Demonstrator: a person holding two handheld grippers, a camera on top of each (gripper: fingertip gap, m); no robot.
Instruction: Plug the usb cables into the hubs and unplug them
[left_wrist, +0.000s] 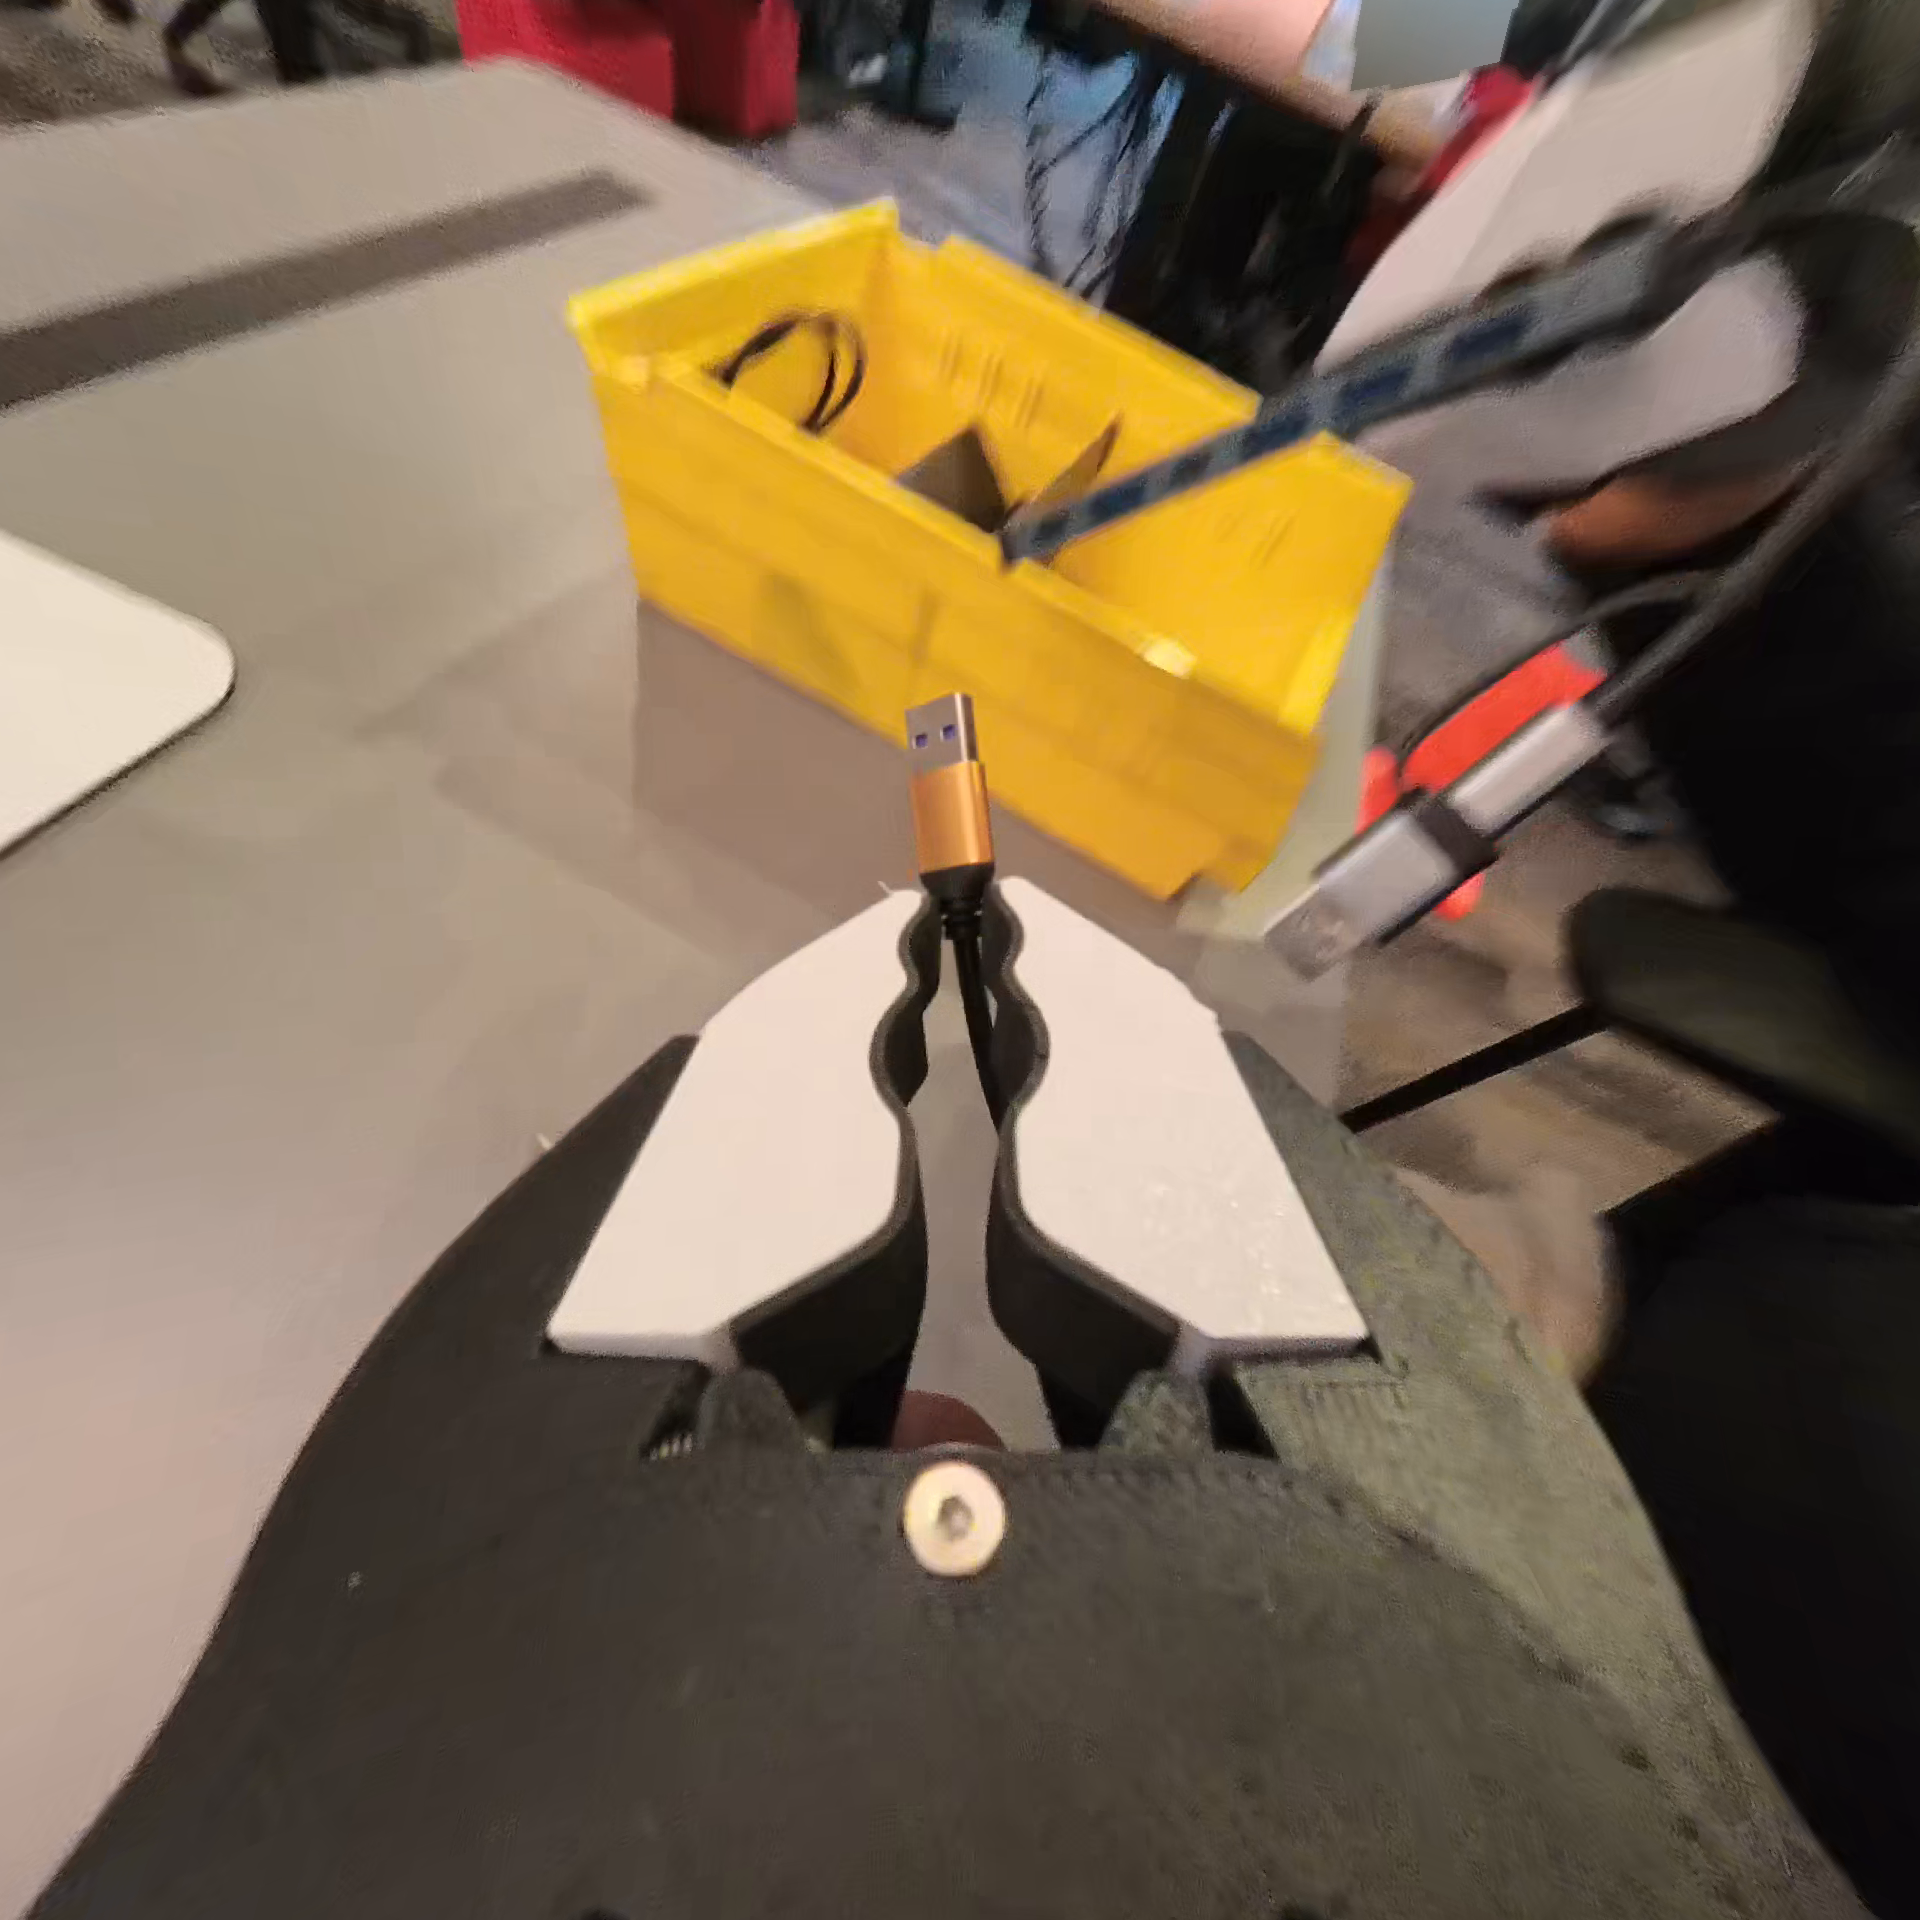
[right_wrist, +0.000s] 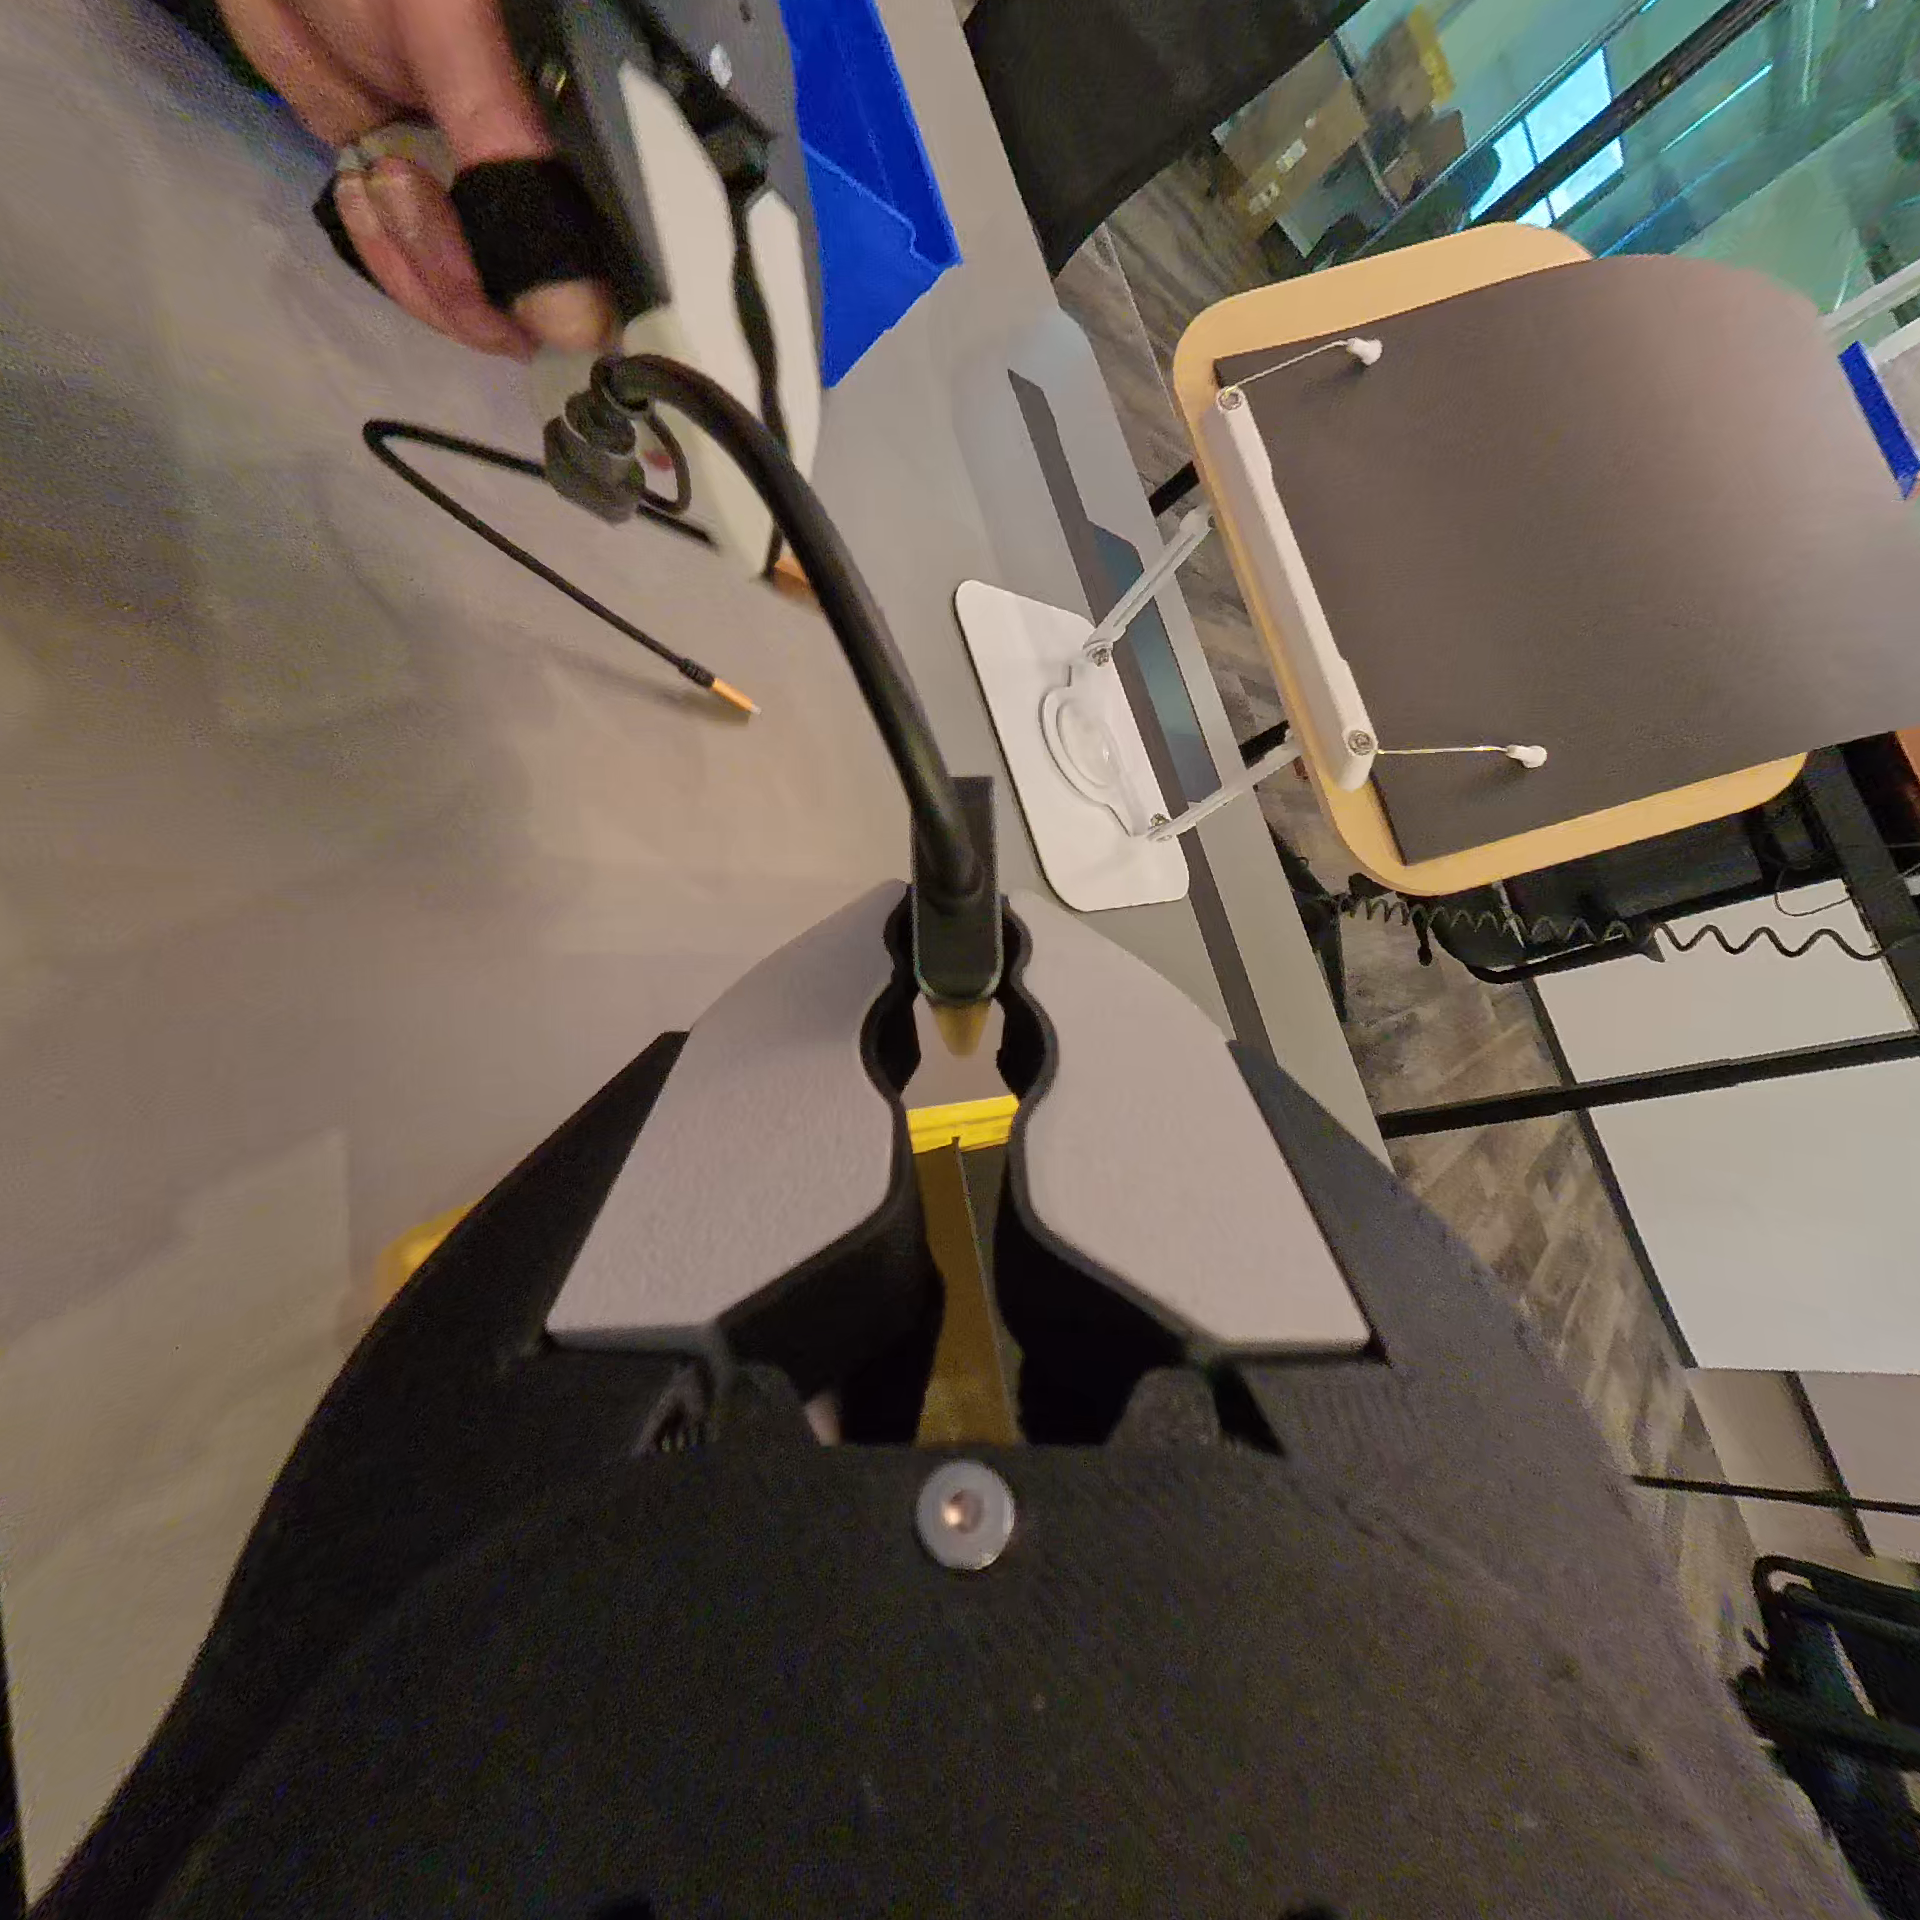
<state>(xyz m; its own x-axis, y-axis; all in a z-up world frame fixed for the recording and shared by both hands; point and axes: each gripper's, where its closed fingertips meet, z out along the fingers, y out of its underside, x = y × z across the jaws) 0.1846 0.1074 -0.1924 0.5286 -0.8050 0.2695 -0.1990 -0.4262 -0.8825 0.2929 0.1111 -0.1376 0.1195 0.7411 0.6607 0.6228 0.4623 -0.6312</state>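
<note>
My left gripper (left_wrist: 961, 906) is shut on a thin black USB cable just behind its orange plug (left_wrist: 948, 800), which points forward above the grey table. My right gripper (right_wrist: 956, 935) is shut on one end of a dark grey hub (right_wrist: 971, 831). In the left wrist view the hub (left_wrist: 1351, 410) shows blurred in the air to the right, over the yellow bin, with blue ports along its side. The hub's thick black lead (right_wrist: 831, 582) curves away to a silver plug (left_wrist: 1455, 842) hanging free. The thin cable's other gold-tipped end (right_wrist: 727, 701) trails over the table.
An open yellow bin (left_wrist: 1143, 707) with a coiled black cable (left_wrist: 800, 369) stands ahead of the left gripper. A white base plate (right_wrist: 1013, 665) with a stand sits at the table edge. A blue bin (right_wrist: 873, 208) is farther off. A hand (right_wrist: 416, 187) holds the left gripper. Some 12 cm of space lies between my two pairs of fingers.
</note>
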